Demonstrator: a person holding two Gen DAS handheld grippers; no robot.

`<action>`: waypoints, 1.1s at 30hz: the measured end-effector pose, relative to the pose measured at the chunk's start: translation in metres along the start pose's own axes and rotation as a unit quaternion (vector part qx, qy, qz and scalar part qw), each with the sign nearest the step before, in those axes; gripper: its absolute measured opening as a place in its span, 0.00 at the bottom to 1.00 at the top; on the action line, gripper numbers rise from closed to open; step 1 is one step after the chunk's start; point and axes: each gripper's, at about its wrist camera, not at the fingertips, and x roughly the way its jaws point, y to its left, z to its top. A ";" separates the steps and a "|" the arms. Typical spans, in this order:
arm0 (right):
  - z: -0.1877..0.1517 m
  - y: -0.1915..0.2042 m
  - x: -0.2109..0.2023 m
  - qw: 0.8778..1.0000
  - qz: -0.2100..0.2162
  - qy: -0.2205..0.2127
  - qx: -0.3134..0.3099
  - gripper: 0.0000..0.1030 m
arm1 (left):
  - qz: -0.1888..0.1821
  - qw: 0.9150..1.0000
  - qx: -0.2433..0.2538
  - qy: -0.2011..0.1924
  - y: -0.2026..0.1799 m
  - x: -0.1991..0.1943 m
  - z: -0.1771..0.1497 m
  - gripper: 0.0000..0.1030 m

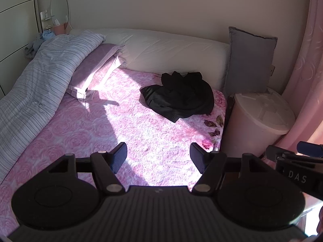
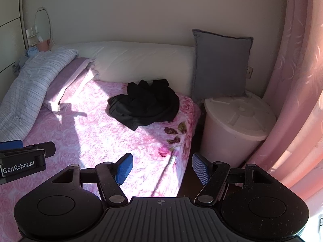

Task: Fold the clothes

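Black garment (image 1: 179, 94) lies crumpled well beyond both spread, empty tongs (image 1: 158, 158) (image 2: 162, 167).

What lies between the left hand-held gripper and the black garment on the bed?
Only bare pink floral blanket, part sunlit and part shadowed, separates the open left hand-held gripper from the crumpled black garment; the left wrist view shows it.

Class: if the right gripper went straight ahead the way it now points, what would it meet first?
Probably the pink floral blanket near the bed's edge, short of the black garment. The right gripper is open, holds nothing and points slightly downward; depth in this fisheye view is uncertain.
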 end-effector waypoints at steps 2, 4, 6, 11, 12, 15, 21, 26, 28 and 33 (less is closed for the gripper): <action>0.001 -0.001 0.001 1.000 0.000 0.000 0.000 0.67 | 0.000 1.000 -0.001 0.001 -0.001 0.001 0.001 0.63; 0.002 -0.003 0.002 1.000 0.000 0.000 -0.001 0.67 | 0.000 1.000 -0.001 0.002 -0.002 0.003 0.002 0.63; 0.003 -0.004 0.004 1.000 0.000 0.002 -0.001 0.67 | 0.000 1.000 -0.001 0.003 -0.002 0.004 0.003 0.63; 0.005 -0.007 0.007 1.000 0.000 0.003 -0.001 0.67 | -0.001 1.000 0.001 0.006 -0.005 0.008 0.005 0.63; 0.005 -0.008 0.008 1.000 0.000 0.004 -0.001 0.67 | 0.000 1.000 0.001 0.007 -0.006 0.009 0.005 0.63; 0.007 -0.010 0.011 1.000 0.001 0.005 -0.001 0.67 | 0.000 1.000 0.001 0.011 -0.008 0.014 0.007 0.63; 0.010 -0.017 0.020 1.000 0.002 0.009 0.001 0.67 | 0.002 1.000 -0.002 0.016 -0.012 0.025 0.013 0.63; 0.015 -0.022 0.030 1.000 0.005 0.012 0.000 0.67 | 0.005 1.000 -0.003 0.018 -0.016 0.035 0.018 0.63; 0.018 -0.025 0.036 1.000 0.008 0.013 -0.001 0.67 | 0.008 1.000 -0.005 0.020 -0.020 0.041 0.022 0.63; 0.029 -0.035 0.054 1.000 0.017 0.017 -0.006 0.67 | 0.017 1.000 -0.007 0.023 -0.029 0.055 0.032 0.63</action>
